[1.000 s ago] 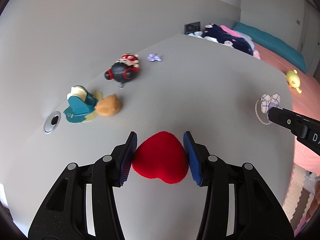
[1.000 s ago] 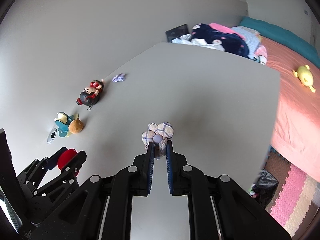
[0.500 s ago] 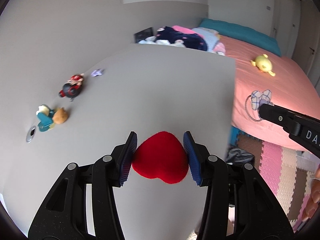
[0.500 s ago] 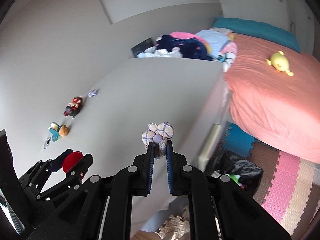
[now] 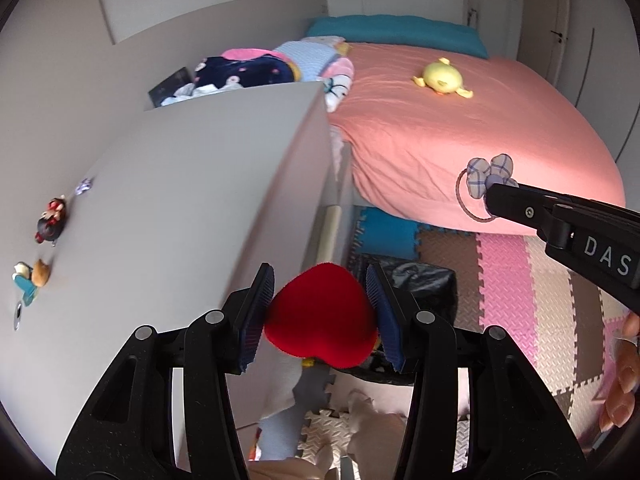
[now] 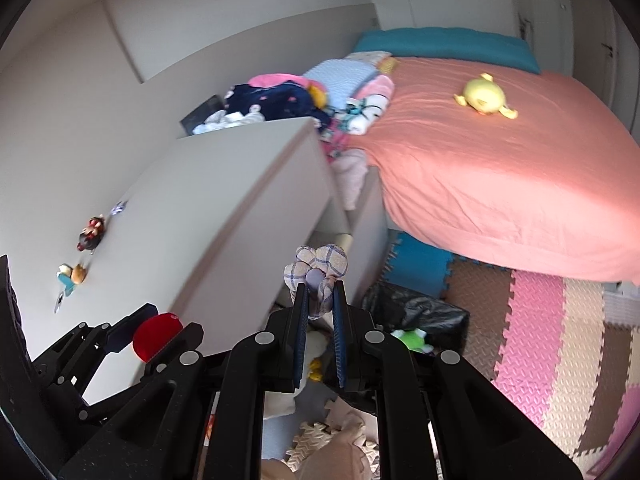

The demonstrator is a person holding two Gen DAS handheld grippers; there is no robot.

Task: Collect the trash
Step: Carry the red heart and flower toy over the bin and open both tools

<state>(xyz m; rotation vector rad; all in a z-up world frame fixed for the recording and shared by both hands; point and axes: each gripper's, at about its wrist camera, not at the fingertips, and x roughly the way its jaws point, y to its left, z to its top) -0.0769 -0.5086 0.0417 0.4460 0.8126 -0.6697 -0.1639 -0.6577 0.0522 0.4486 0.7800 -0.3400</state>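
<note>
Left wrist view: the left gripper has its fingers pinching a red heart from both sides, holding it off the edge of the grey desk and above a black bag on the foam floor mat. At right, the right gripper holds a checked hair tie in front of the pink bed; its fingers read as pressed together on the fabric. A yellow toy lies on the bed. Small figurines rest near the desk's left edge. Right wrist view: the right gripper has its fingers nearly together, pinching the hair tie between the pads, beyond the desk corner and above the bag, which contains a green item. At lower left, the left gripper grips the heart. The bed occupies the right side.
</note>
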